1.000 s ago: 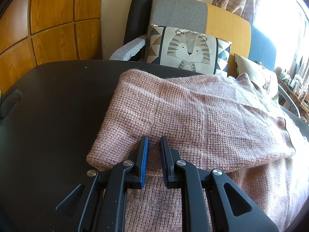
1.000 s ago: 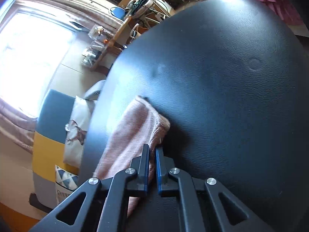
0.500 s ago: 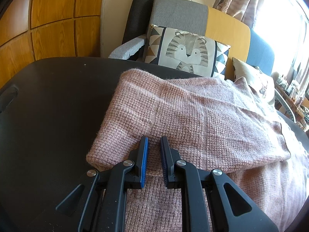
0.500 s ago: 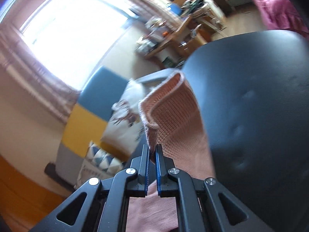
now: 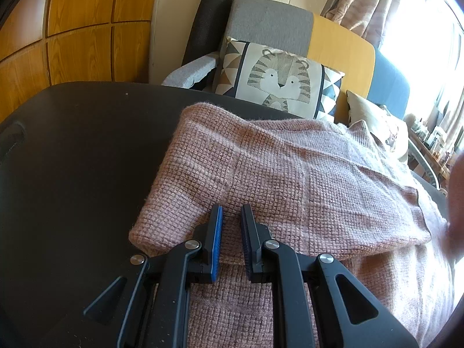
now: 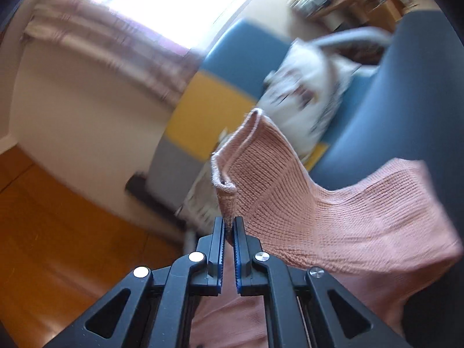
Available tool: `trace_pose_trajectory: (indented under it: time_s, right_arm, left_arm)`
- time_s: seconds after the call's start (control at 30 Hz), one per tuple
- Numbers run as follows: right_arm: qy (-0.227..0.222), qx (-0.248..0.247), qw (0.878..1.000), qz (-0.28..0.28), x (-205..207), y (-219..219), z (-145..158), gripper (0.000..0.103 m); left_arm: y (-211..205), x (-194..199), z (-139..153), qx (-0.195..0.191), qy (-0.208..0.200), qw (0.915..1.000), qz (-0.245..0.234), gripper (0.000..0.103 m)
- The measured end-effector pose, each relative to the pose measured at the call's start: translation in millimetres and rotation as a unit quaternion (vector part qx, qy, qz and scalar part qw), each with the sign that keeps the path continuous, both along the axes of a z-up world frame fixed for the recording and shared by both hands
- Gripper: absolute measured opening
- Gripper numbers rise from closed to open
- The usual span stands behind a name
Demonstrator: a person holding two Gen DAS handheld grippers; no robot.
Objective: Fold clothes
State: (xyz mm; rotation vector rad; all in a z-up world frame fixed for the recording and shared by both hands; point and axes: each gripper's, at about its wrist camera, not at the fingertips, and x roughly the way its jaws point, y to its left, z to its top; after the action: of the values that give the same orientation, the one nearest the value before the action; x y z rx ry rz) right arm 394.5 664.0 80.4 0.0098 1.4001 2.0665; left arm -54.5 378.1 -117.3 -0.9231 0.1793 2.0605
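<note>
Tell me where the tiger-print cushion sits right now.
In the left wrist view, the tiger-print cushion leans against the grey sofa back, just beyond the far edge of the pink knitted sweater on the black table.

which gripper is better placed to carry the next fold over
Right. The right hand-held gripper is shut on a lifted edge of the pink knit sweater. The left hand-held gripper is open, merely above the folded part.
</note>
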Motion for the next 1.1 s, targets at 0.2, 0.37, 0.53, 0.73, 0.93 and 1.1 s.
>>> trace_pose_trajectory:
  time_s: [0.2, 0.37, 0.53, 0.73, 0.93, 1.1]
  right_arm:
    - [-0.016, -0.013, 0.994, 0.111, -117.2, -27.4, -29.6, 0.004]
    - [-0.132, -0.019, 0.973, 0.188, -195.5, -68.5, -96.8, 0.006]
    - [-0.166, -0.013, 0.961, 0.220, -194.3, -94.3, -128.0, 0.018]
    - [-0.173, 0.018, 0.972, 0.158, -109.0, -110.6, -125.2, 0.020]
    - [-0.205, -0.013, 0.978, 0.040, -11.3, -102.3, -146.9, 0.020]
    - [-0.209, -0.003, 0.977, -0.032, 38.6, -93.7, -162.5, 0.006]
  left_arm:
    - [-1.1, -1.2, -0.1, 0.004, -0.005, 1.0000, -0.001, 0.014]
    - [-1.8, -1.6, -0.3, 0.008, -0.008, 0.9999, -0.001, 0.014]
    - [-2.1, -2.4, -0.4, 0.010, -0.010, 0.9999, -0.002, 0.014]
    - [-2.0, -2.2, 0.7, 0.009, -0.010, 0.9999, -0.002, 0.014]
    - [-1.4, -2.8, 1.8, 0.006, -0.011, 0.9999, -0.002, 0.014]
    - [-0.3, -3.1, 4.4, -0.001, -0.014, 0.9999, -0.002, 0.015]
